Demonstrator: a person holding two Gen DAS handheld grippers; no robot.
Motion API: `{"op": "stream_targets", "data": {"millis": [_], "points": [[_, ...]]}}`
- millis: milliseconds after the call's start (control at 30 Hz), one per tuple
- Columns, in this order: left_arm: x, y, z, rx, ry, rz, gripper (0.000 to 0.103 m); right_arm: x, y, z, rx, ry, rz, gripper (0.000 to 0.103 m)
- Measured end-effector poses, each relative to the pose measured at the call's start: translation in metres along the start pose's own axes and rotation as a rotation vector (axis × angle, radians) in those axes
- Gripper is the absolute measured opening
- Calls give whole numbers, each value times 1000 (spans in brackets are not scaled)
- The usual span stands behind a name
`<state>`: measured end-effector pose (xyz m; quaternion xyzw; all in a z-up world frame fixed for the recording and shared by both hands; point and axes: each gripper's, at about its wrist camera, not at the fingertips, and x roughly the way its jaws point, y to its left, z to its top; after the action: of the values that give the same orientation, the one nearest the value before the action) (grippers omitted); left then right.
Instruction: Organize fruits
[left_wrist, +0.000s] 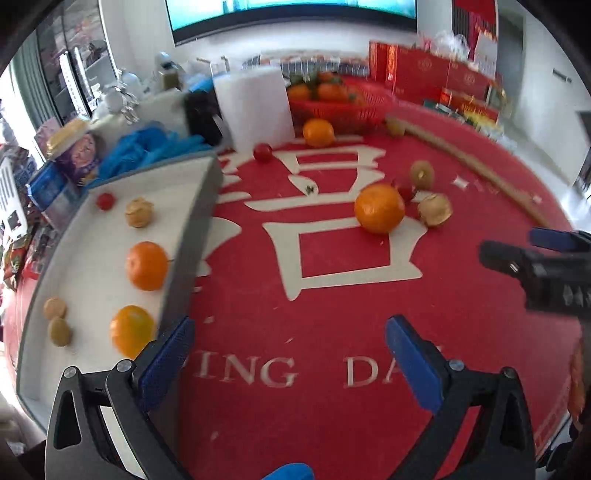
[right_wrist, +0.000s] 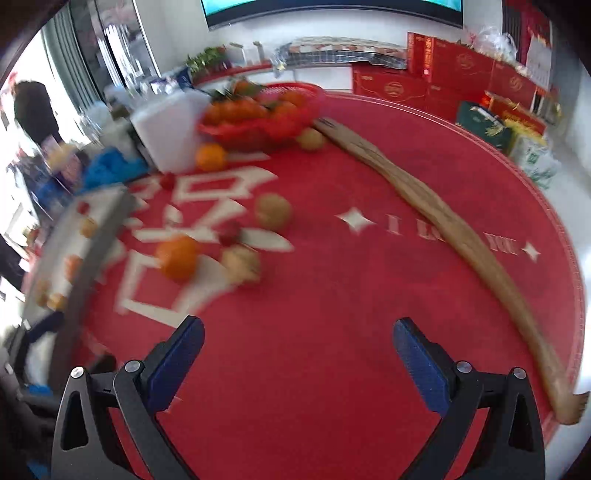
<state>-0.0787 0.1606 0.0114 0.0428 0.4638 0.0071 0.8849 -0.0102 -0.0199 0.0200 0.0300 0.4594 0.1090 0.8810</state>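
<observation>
Fruit lies loose mid-cloth on the red tablecloth (left_wrist: 332, 369) — a big orange (left_wrist: 379, 208) with two papery husked fruits (left_wrist: 436, 209) and a small red one just right of it. More already sits in the white tray (left_wrist: 92, 258) at left. Left gripper (left_wrist: 291, 354) and right gripper (right_wrist: 299, 354) both gape, empty. Orange looks firm, round, apt to roll — pinch across its middle; husks look fragile.

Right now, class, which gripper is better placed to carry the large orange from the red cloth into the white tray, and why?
Probably the left gripper. Its jaws are open and empty, and the white tray lies right beside it. The large orange sits just ahead. The right gripper is open too, but further from the tray.
</observation>
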Motion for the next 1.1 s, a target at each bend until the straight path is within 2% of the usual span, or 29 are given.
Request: {"op": "stream_targets", "data": {"millis": [67,167,300,367,1100], "points": [[15,-4,7,-8,30,-10,103,5,-11,-7,-16,-5,-30,102],[20,-3,11,-26,18,-23,103,15,-13,-7,-26,-12,-56,103],[29,4,18,-60,8,-37,103,17,-13,-7,-41,-41,-50,103],[29,3,19,-57,-21,-18,103,18,-11,-7,-41,-62,-52,103],[29,3,22,-56,-20,-26,103,19,-10,-7,-42,-62,-51,103]]}}
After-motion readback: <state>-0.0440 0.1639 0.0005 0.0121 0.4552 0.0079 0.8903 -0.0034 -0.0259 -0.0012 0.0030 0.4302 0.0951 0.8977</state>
